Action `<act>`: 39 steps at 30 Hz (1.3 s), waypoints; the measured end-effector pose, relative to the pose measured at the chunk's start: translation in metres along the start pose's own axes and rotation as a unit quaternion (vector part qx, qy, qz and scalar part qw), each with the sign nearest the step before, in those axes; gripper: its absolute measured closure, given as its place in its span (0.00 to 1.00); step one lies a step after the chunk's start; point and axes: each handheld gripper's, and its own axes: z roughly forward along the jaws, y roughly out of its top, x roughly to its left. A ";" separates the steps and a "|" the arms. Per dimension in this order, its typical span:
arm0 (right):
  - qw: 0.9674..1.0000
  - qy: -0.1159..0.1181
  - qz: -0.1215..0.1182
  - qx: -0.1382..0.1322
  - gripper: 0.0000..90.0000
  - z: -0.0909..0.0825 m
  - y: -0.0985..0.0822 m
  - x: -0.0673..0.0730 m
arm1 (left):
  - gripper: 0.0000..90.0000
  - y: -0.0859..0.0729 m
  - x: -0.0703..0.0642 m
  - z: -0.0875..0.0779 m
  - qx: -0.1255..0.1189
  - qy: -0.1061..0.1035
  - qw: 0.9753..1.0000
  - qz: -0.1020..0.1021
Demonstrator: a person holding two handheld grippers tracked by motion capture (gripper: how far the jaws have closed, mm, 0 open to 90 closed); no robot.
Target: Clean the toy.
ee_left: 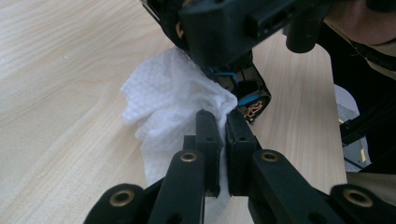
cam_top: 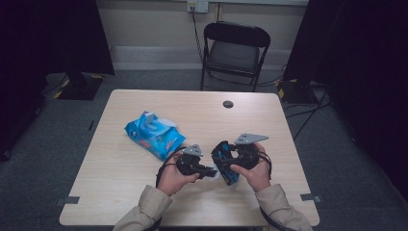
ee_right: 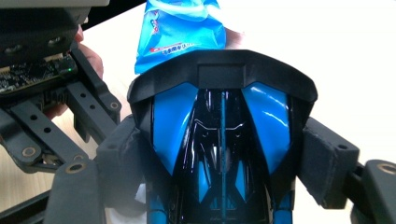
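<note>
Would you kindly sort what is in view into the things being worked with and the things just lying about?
In use:
- blue and black toy car, clamped in the right gripper
- white wet wipe, pinched by the left gripper against the car
- blue wipes pack, flap open

Lying about:
- black folding chair
- wall socket

1. Table point(cam_top: 144, 192): light wood top, rounded corners, dark round grommet point(cam_top: 228, 104) near far edge
2. Folding chair point(cam_top: 234, 53): black, behind table
3. Floor point(cam_top: 57, 139): grey carpet
4. Wall point(cam_top: 154, 24): pale, with socket point(cam_top: 197, 6)
5. Black drapes point(cam_top: 48, 33) at both sides
</note>
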 end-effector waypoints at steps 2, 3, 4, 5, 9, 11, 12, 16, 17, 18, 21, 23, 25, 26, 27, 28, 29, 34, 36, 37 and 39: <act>1.000 -0.001 0.001 0.000 0.28 0.000 0.000 0.000 | 0.96 -0.001 -0.001 0.001 0.002 0.000 1.000 0.001; 1.000 -0.001 0.001 -0.001 0.28 0.000 0.001 0.000 | 0.96 -0.001 -0.001 0.001 0.004 -0.001 1.000 0.002; 1.000 -0.001 0.001 -0.001 0.28 0.000 0.001 0.000 | 0.96 -0.002 -0.002 0.002 0.003 0.000 1.000 0.003; 1.000 -0.002 0.001 -0.002 0.28 0.001 0.002 0.000 | 0.96 -0.002 -0.002 0.003 0.005 -0.001 1.000 0.004; 1.000 0.000 0.002 -0.003 0.28 0.001 0.003 0.000 | 0.96 -0.003 -0.003 0.004 0.007 -0.002 1.000 0.009; 1.000 0.000 0.003 -0.006 0.28 0.001 0.004 0.000 | 0.96 -0.004 -0.004 0.005 0.007 -0.003 1.000 0.009; 1.000 0.000 0.004 -0.006 0.28 0.001 0.005 0.000 | 0.96 -0.004 -0.005 0.006 0.007 -0.005 1.000 0.007; 1.000 -0.001 0.004 -0.010 0.28 0.000 0.006 0.000 | 0.96 -0.005 -0.007 0.010 0.013 -0.007 1.000 0.011; 1.000 -0.001 0.005 -0.011 0.28 0.000 0.006 0.000 | 0.96 -0.005 -0.007 0.012 0.015 -0.009 1.000 0.012; 1.000 0.001 0.006 -0.011 0.28 0.000 0.007 -0.001 | 0.96 -0.006 -0.007 0.013 0.017 -0.009 1.000 0.013; 1.000 0.000 0.008 -0.013 0.28 -0.001 0.007 -0.001 | 0.96 -0.007 -0.010 0.017 0.021 -0.012 1.000 0.013; 1.000 -0.001 0.008 -0.014 0.28 -0.001 0.008 -0.002 | 0.96 -0.009 -0.011 0.021 0.025 -0.015 0.999 0.016; 1.000 -0.001 0.008 -0.017 0.28 -0.002 0.009 -0.002 | 0.96 -0.010 -0.012 0.024 0.031 -0.018 0.999 0.020; 1.000 -0.003 0.009 -0.018 0.28 -0.002 0.010 -0.002 | 0.96 -0.011 -0.013 0.025 0.035 -0.019 0.999 0.020; 1.000 -0.002 0.010 -0.020 0.28 -0.003 0.011 -0.002 | 0.96 -0.011 -0.014 0.027 0.035 -0.020 0.999 0.021; 1.000 -0.001 0.012 -0.022 0.28 -0.003 0.011 -0.002 | 0.96 -0.012 -0.014 0.028 0.036 -0.021 0.999 0.022; 1.000 -0.001 0.011 -0.023 0.28 -0.003 0.012 -0.003 | 0.96 -0.013 -0.015 0.028 0.039 -0.022 0.999 0.021; 1.000 0.000 0.007 -0.022 0.28 -0.006 0.014 -0.002 | 0.96 -0.011 -0.009 0.014 0.033 -0.003 0.999 0.023; 1.000 0.001 0.007 -0.024 0.28 -0.008 0.014 -0.002 | 0.96 -0.009 -0.004 0.004 0.024 0.008 0.999 0.019; 1.000 0.002 0.007 -0.025 0.28 -0.009 0.014 -0.002 | 0.96 -0.008 -0.001 -0.002 0.019 0.015 1.000 0.017; 1.000 0.002 0.005 -0.024 0.28 -0.011 0.013 -0.002 | 0.96 -0.005 0.004 -0.015 0.013 0.031 0.999 0.012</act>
